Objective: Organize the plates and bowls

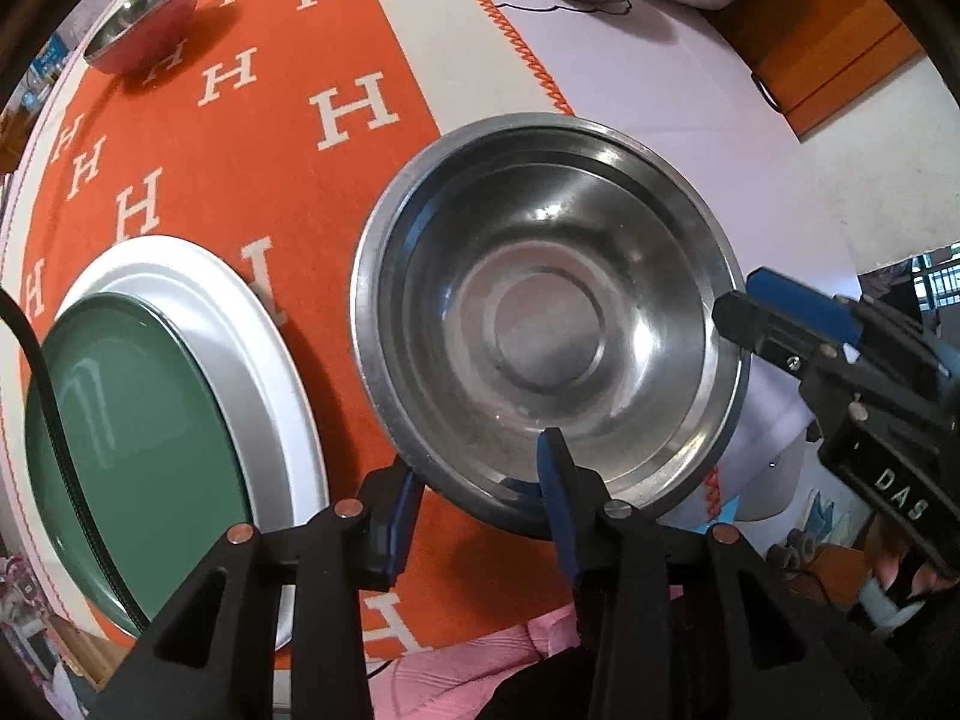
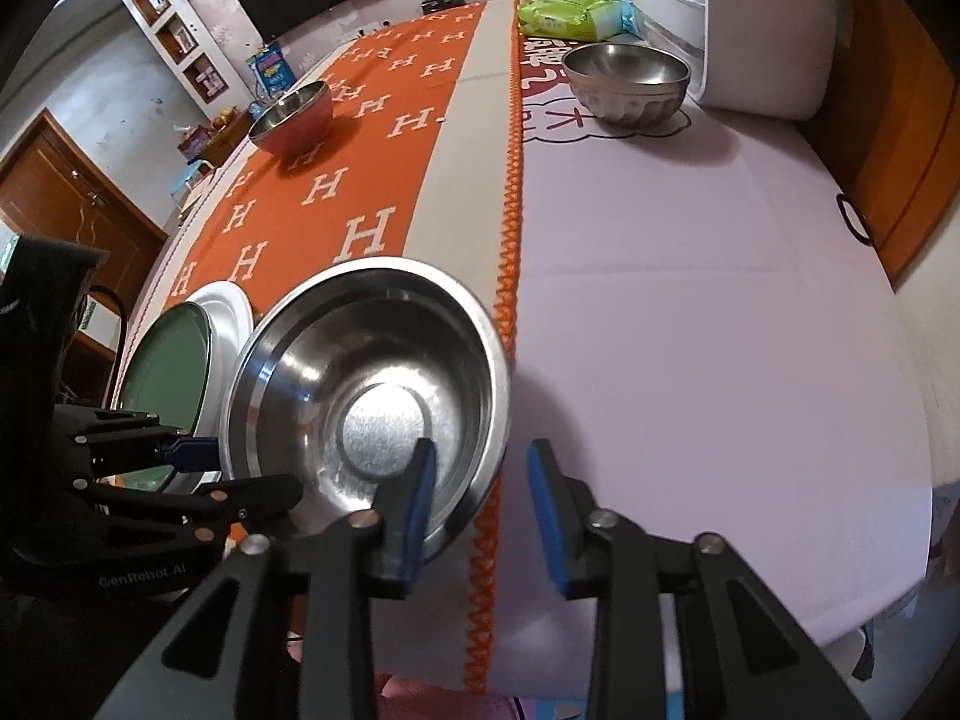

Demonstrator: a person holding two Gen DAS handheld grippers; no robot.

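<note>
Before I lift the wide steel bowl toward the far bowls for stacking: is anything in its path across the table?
Nothing visible stands in the way. Beyond the wide steel bowl, only bare cloth lies before the red bowl and the ribbed steel bowl. The stacked plates sit off to its left.

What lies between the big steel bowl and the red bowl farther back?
Only bare orange H-patterned cloth between the steel bowl and the red bowl, shown in the right wrist view.
</note>
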